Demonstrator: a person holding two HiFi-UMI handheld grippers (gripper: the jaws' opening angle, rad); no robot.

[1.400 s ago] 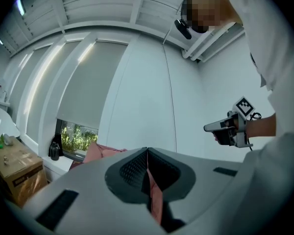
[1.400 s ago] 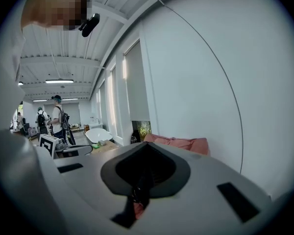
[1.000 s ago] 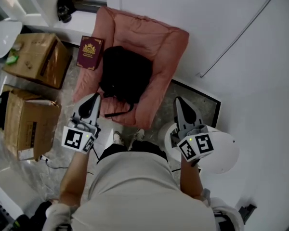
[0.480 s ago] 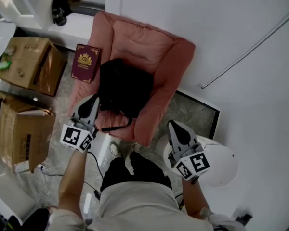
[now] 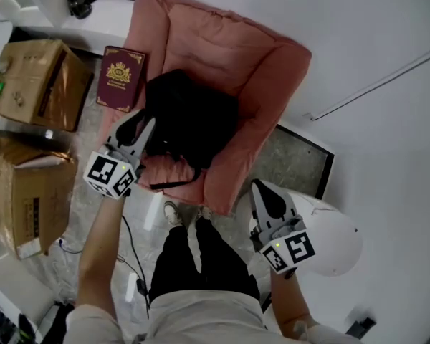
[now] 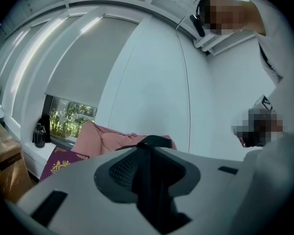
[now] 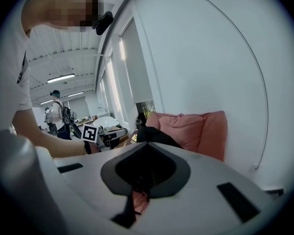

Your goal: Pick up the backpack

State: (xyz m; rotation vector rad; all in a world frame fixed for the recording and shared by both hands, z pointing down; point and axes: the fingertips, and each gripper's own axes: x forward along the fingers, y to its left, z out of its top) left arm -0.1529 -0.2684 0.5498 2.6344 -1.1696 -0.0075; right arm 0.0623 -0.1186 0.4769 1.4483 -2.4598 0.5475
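A black backpack point(image 5: 190, 124) lies on the seat of a pink armchair point(image 5: 229, 45). My left gripper point(image 5: 136, 124) reaches over the chair's left arm, its tips at the backpack's left edge. Its jaws are opening and stand a little apart; no pad presses on anything. The left gripper view shows a black strap of the backpack point(image 6: 154, 141) just beyond the jaws. My right gripper point(image 5: 261, 188) hangs in front of the armchair's front right corner, away from the backpack point(image 7: 154, 135), with its jaws shut on nothing.
A maroon book point(image 5: 120, 77) rests beside the chair's left arm. Cardboard boxes point(image 5: 36, 84) stand on the floor to the left. A white round stool point(image 5: 337, 239) is under my right gripper. A white wall runs behind. A person point(image 7: 59, 114) stands far off.
My left gripper has moved forward to the backpack's left edge and its jaws have parted. The right gripper has dropped lower, to the chair's front right corner.
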